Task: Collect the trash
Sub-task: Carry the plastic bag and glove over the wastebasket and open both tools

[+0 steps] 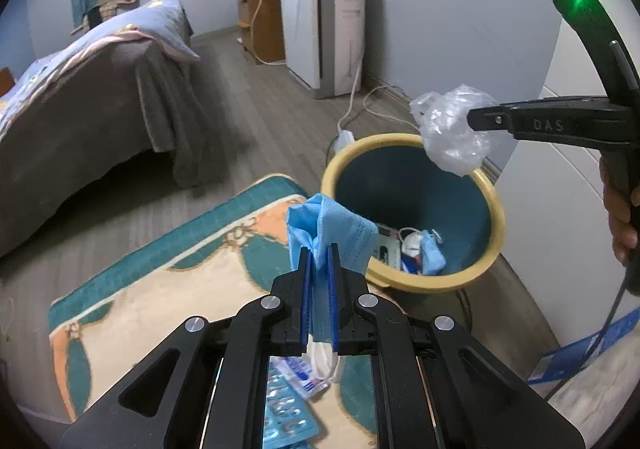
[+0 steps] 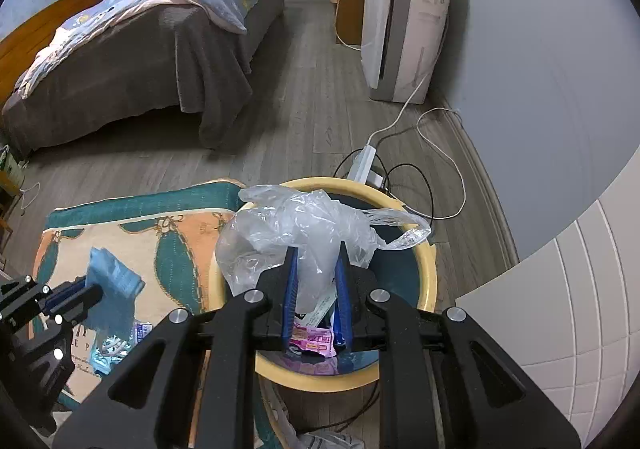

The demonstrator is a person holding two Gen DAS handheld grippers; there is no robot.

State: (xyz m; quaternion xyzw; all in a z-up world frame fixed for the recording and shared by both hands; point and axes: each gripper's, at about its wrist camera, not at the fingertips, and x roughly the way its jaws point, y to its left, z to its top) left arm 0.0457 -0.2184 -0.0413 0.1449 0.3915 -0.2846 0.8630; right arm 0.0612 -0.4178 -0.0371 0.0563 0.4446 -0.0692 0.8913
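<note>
left gripper [image 1: 319,249] pinching blue face mask [image 1: 328,227] at bunched middle, held beside bin rim, over rug [image 1: 160,289]. right gripper [image 2: 316,253] clamped on crumpled clear plastic bag [image 2: 296,225], over yellow bin [image 2: 426,289]. both likely light, soft, floppy; bag probably slippery, so grab at bunch. bin holds another mask, wrappers, pink packet [image 2: 314,343]. blister pack [image 1: 286,413] on rug.

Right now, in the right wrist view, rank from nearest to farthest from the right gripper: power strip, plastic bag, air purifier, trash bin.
1. Plastic bag, clamped in the right gripper.
2. Trash bin, directly below.
3. Power strip, on the floor past the bin's far rim.
4. Air purifier, against the far wall.
</note>
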